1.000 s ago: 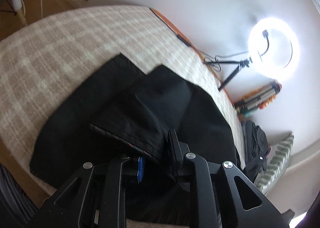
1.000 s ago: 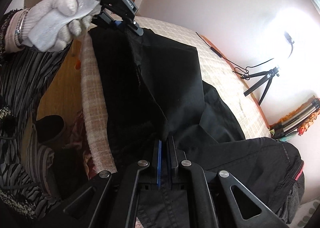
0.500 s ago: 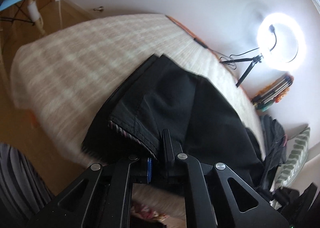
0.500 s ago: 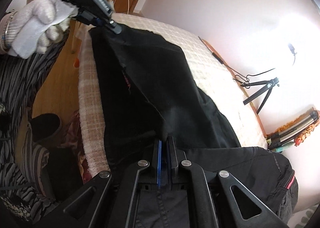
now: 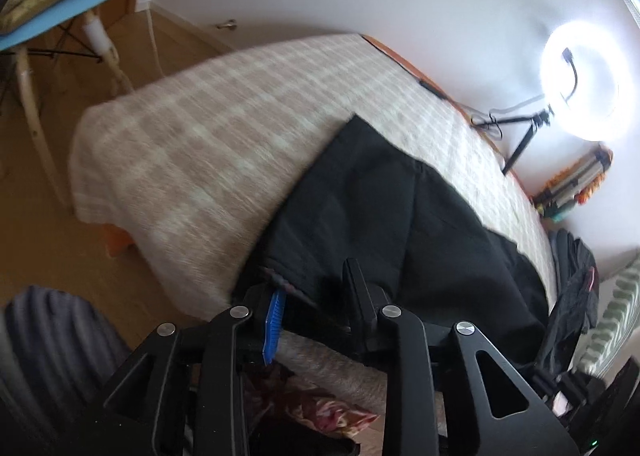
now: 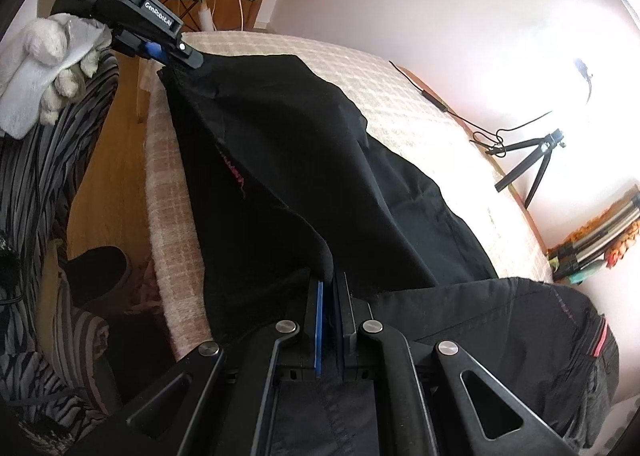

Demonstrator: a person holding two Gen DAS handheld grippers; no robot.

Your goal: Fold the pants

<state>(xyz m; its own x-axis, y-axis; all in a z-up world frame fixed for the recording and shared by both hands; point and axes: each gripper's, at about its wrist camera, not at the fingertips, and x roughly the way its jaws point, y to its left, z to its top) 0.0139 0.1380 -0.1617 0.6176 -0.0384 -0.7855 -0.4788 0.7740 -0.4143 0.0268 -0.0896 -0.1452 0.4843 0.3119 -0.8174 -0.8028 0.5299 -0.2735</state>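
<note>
Black pants [image 6: 320,184] are spread over the near edge of a bed covered by a beige checked blanket [image 5: 224,144], with part of the fabric draped off the bed's front side. Right gripper [image 6: 330,288] is clamped shut on a raised fold of the pants; cloth is pinched between the blue pad and the black finger. Left gripper [image 5: 316,296] is seen in the left wrist view with its jaws opening; the hem corner of the pants, showing a reddish inner stitch, lies between the fingers, and the pads are not seen pressing on it. In the right wrist view the left gripper [image 6: 192,58] sits at the far hem corner, held by a hand in a white glove [image 6: 44,64]; contact there cannot be resolved. A striped sleeve [image 6: 48,160] is seen at left. A lit ring light [image 5: 580,96] on a tripod stands by the wall beyond the bed. Left wrist view is motion-blurred.
</note>
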